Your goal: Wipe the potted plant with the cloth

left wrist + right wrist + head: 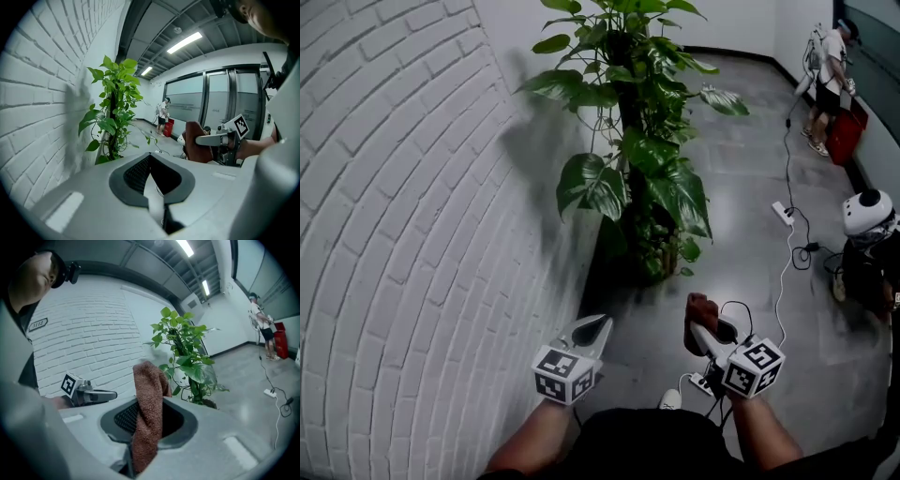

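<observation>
The potted plant (642, 159) stands tall against the brick wall, with large green leaves, ahead of both grippers; it also shows in the left gripper view (112, 117) and the right gripper view (187, 357). My right gripper (705, 328) is shut on a brown terry cloth (700, 314), which sticks up out of its jaws (149, 408). My left gripper (592, 331) is shut with nothing in it, and its tips meet in its own view (150, 158). Both hang low, short of the plant's pot (654, 253), and touch no leaf.
A white brick wall (394, 234) runs along the left. White cables and a power strip (783, 213) lie on the grey floor to the right, with another strip (701, 382) near my feet. A person (827, 75) stands far back by a red bin (846, 131).
</observation>
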`<move>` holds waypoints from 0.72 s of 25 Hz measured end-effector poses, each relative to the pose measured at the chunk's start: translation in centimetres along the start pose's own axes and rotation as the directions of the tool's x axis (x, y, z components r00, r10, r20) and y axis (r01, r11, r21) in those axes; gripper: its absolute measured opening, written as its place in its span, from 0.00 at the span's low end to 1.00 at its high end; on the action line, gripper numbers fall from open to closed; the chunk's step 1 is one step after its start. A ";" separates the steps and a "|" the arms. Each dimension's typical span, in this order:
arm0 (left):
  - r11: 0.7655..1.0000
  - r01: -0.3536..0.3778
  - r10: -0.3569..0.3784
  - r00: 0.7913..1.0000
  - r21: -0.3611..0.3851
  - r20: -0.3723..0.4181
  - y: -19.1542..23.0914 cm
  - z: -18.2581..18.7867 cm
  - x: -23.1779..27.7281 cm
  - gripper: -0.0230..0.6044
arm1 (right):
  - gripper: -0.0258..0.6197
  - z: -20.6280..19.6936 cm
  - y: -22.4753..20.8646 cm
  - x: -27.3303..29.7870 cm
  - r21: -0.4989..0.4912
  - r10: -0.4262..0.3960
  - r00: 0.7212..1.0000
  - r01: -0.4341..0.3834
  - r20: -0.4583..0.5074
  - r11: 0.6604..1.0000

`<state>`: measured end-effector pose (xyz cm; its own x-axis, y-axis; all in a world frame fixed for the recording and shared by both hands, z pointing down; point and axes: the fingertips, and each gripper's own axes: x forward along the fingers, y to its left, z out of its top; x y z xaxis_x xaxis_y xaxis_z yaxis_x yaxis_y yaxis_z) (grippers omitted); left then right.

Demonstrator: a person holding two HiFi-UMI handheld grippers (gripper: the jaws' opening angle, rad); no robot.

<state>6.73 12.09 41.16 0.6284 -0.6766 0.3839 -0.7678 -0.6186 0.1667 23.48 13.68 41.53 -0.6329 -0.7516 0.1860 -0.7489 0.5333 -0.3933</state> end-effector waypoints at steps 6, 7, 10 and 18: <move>0.998 0.040 -0.041 0.999 0.045 0.029 1.2 0.5 -2.8 0.06 | 0.14 -1.0 4.3 0.1 -0.034 -0.071 0.997 0.072 0.014 0.997; 0.998 0.045 -0.047 0.998 0.045 0.041 1.4 0.5 -3.5 0.06 | 0.14 -1.3 5.3 0.0 -0.048 -0.083 0.996 0.084 0.016 0.995; 0.997 0.060 -0.063 0.996 0.042 0.069 2.2 0.4 -5.5 0.06 | 0.14 -1.9 8.1 -0.4 -0.101 -0.119 0.993 0.121 0.021 0.988; 0.992 0.117 -0.120 0.989 0.043 0.081 3.3 -1.4 -9.1 0.06 | 0.14 -5.1 12.5 -2.5 -0.082 -0.223 0.974 0.225 0.022 0.971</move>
<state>-1.72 16.76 39.45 0.7244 -0.6274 0.2859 -0.6828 -0.7102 0.1715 14.73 24.20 40.77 -0.4450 -0.8602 0.2490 -0.8853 0.3808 -0.2668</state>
